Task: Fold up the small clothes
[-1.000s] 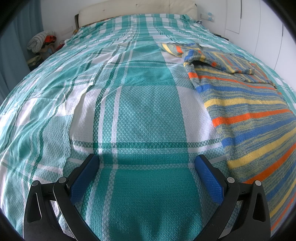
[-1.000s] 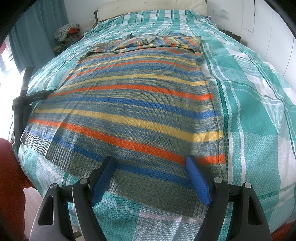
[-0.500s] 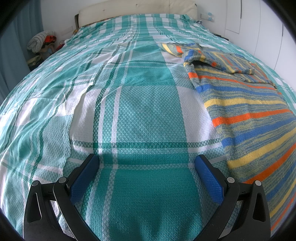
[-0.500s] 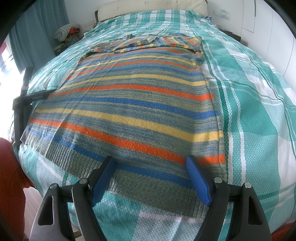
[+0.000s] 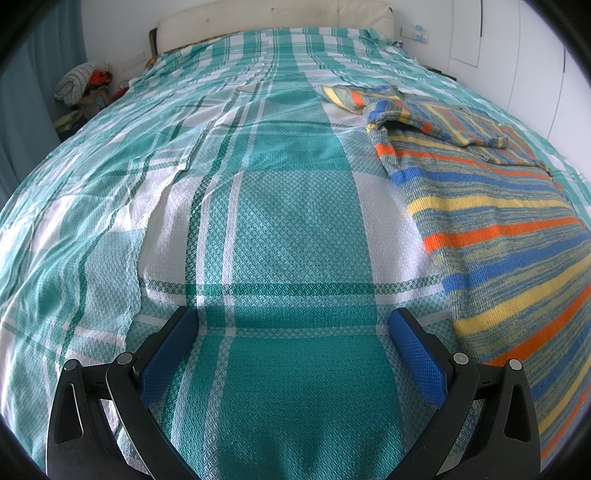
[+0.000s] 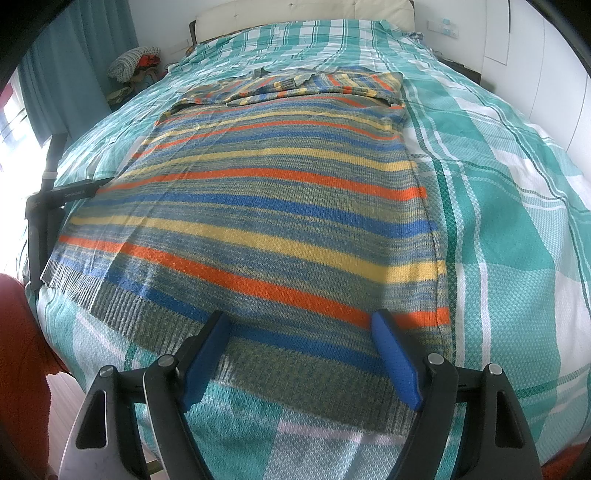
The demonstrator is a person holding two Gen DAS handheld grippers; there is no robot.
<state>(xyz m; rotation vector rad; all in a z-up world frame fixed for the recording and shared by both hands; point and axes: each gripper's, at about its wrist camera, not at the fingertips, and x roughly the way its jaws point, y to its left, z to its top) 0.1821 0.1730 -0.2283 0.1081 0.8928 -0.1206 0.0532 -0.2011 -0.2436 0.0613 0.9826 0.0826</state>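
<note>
Lying flat on the checked bedspread [image 6: 517, 206], the striped sweater [image 6: 280, 206] runs lengthwise away toward the headboard [image 6: 295, 14], sleeves folded across its far end and ribbed hem nearest the cameras. The right gripper [image 6: 299, 328] hangs directly over that hem, jaws spread wide and holding nothing. The left gripper [image 5: 291, 325], equally wide and empty, sits over bare bedspread with the sweater [image 5: 498, 221] off to its right. Judging by this, the right hand is nearer for the first grab at the hem.
</note>
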